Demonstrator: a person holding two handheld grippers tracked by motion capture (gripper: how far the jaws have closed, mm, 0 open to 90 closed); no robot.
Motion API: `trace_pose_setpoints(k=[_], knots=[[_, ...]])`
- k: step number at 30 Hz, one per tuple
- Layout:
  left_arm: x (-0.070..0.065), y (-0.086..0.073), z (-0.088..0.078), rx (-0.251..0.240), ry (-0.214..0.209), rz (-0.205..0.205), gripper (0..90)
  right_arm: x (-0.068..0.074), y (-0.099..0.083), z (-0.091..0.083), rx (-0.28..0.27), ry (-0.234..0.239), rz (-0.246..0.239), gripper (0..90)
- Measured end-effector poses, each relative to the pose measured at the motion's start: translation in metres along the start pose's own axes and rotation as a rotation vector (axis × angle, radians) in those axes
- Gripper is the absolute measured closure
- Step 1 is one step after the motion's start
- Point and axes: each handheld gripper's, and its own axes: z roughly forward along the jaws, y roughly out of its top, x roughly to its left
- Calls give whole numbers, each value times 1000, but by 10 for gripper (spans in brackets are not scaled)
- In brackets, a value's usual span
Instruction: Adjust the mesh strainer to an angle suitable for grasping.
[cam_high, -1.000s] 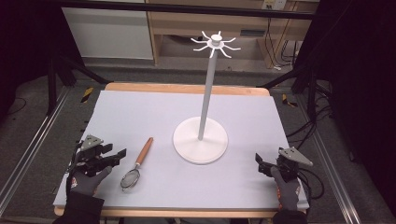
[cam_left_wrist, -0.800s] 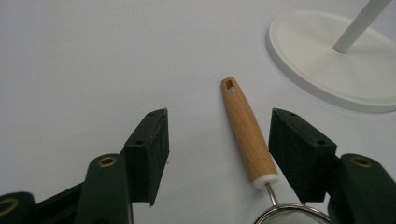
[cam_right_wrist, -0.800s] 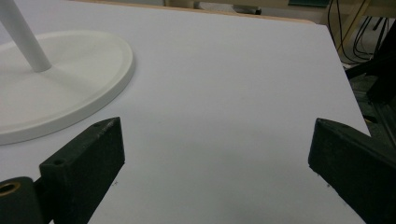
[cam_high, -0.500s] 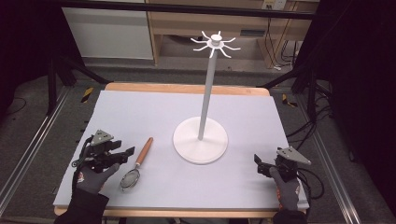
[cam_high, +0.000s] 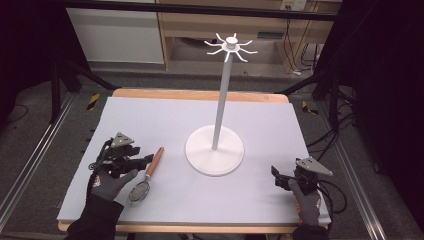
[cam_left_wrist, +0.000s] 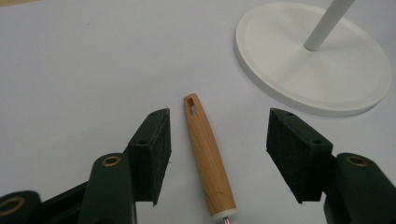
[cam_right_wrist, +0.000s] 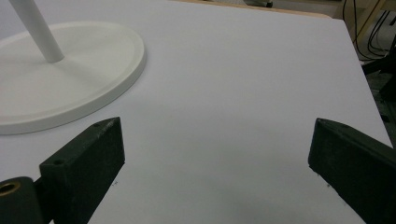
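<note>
High view: left tongs (cam_high: 144, 160) beside strainer (cam_high: 146, 176) handle on tabletop (cam_high: 165, 120); right tongs (cam_high: 276, 176) near right front corner; stand (cam_high: 216, 150) mid-table.
Left gripper view: left tongs (cam_left_wrist: 218, 154) wide, straddling the wooden handle (cam_left_wrist: 208, 151), not touching.
Right gripper view: right tongs (cam_right_wrist: 215, 168) wide over bare tabletop, stand base (cam_right_wrist: 60, 88) at left.

My left tongs (cam_left_wrist: 217, 154) stand spread, with a wooden handle (cam_left_wrist: 208, 156) lying in the gap and bare counter (cam_high: 165, 120) on both sides of it. At two o'clock the white stand's base (cam_left_wrist: 322, 70) and its pole (cam_high: 221, 95) block the way. My right tongs (cam_right_wrist: 217, 161) gape over bare counter; the same base (cam_right_wrist: 56, 88) sits at ten o'clock.
</note>
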Motion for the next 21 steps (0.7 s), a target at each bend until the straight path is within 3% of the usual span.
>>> trace_pose_setpoints(k=[21], knots=[[-3, 3, 37, 142, 3, 25, 432, 1, -1, 3, 22, 6, -19, 41]])
